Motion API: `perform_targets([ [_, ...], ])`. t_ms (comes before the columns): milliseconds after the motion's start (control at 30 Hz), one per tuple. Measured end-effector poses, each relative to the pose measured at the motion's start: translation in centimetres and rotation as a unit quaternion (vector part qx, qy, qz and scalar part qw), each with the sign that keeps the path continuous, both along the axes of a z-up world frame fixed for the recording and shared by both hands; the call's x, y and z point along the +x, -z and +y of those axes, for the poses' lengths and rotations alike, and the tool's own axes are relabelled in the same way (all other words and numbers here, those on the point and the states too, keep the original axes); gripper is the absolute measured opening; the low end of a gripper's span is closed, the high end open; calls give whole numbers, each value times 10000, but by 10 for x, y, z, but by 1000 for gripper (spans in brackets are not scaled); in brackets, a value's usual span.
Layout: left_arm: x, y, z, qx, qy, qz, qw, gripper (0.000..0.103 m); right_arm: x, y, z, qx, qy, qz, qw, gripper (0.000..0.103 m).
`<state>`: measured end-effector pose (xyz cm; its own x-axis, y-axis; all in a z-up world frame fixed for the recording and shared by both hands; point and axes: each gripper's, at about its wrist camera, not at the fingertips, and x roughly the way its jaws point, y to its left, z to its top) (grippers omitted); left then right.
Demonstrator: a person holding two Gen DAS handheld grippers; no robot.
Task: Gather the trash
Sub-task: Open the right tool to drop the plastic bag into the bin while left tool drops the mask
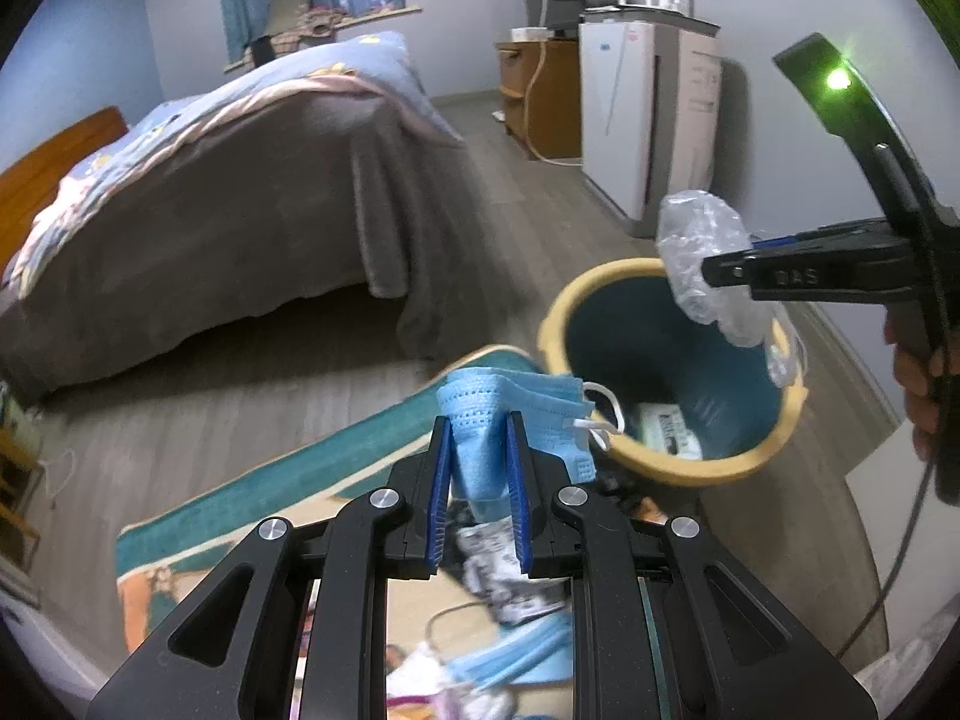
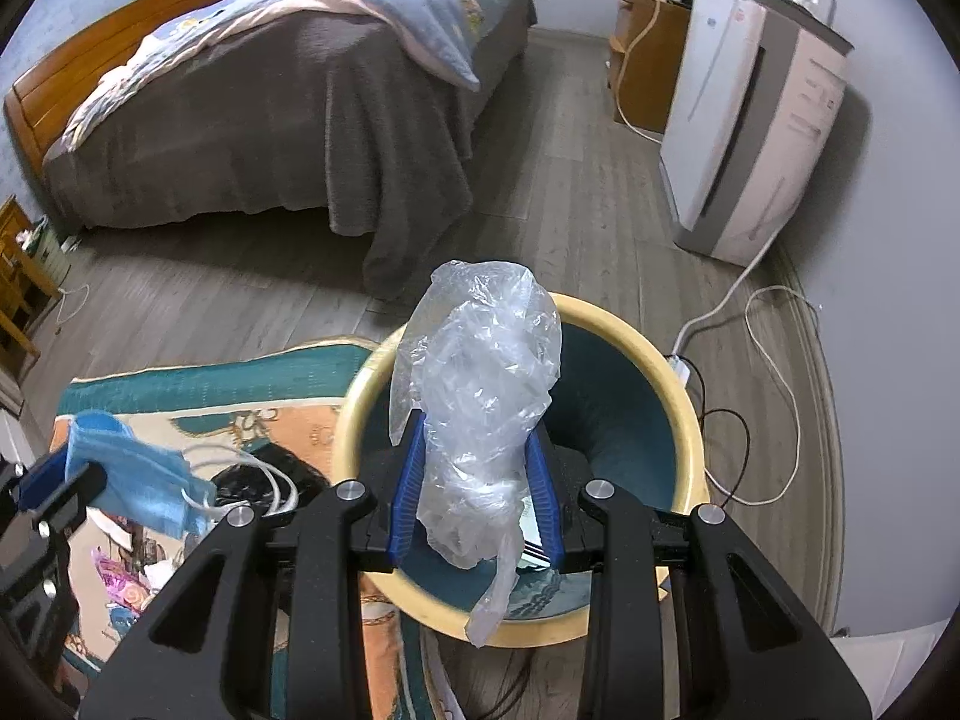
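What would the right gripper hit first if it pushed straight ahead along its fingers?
Probably the inner wall of the trash bin: the right gripper, clamping the clear plastic bag, points into its open mouth. Depth is uncertain.

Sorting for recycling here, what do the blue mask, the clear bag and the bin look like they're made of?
Blue mask: likely nonwoven fabric, matte, pleated, with white elastic loops. Clear bag: thin plastic film, glossy, crinkled, see-through. Bin: probably moulded plastic, smooth cream rim, teal inside; the look leaves this open.
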<state>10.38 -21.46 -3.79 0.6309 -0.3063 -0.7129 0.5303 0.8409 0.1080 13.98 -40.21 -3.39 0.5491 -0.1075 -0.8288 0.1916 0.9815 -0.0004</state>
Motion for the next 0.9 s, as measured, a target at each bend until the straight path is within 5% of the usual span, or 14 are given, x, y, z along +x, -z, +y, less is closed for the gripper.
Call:
perform_targets([
  [433, -13, 21, -56, -168, 510, 417, 9977, 19, -2, 22, -48, 294, 568, 204, 9977, 32],
  [800, 5, 49, -110, 473, 774, 371, 9952, 19, -5, 36, -70, 533, 823, 293, 9948, 33],
  [900, 10, 47, -114, 501, 690, 190, 9962, 31, -4, 33, -70, 483, 815, 207, 9953, 40],
])
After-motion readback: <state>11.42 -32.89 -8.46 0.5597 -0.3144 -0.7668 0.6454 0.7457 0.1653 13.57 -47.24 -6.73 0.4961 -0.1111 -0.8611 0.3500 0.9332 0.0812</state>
